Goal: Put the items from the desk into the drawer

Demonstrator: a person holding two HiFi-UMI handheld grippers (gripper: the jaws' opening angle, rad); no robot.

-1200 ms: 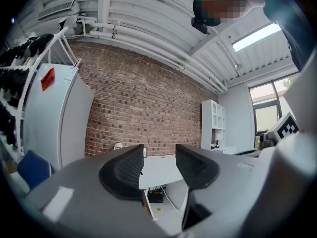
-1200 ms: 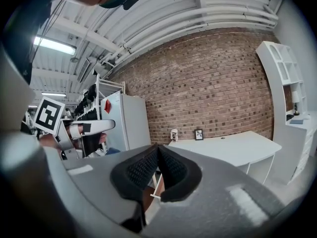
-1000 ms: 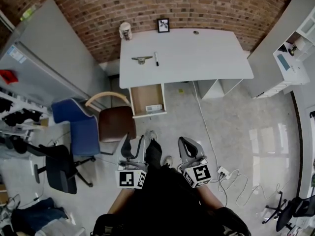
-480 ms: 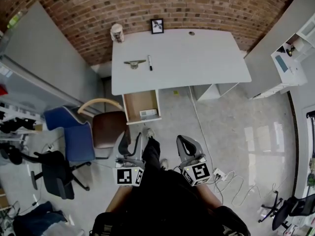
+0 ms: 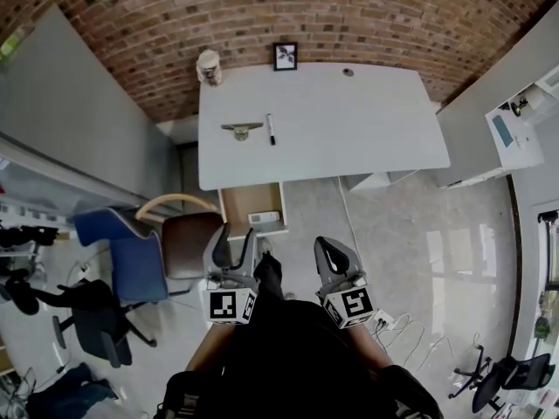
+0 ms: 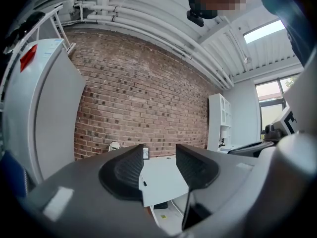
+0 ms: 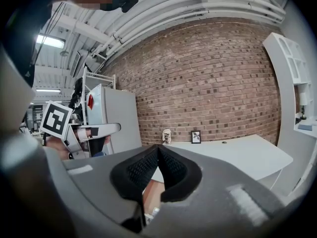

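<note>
Left tool [image 5: 234,239] gapes empty, right tool [image 5: 329,248] is pressed together, both nearer the desk [image 5: 349,120] than before.

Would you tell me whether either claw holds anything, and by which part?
Nothing is held: the left claw stands open and empty, the right claw shut on nothing.
</note>
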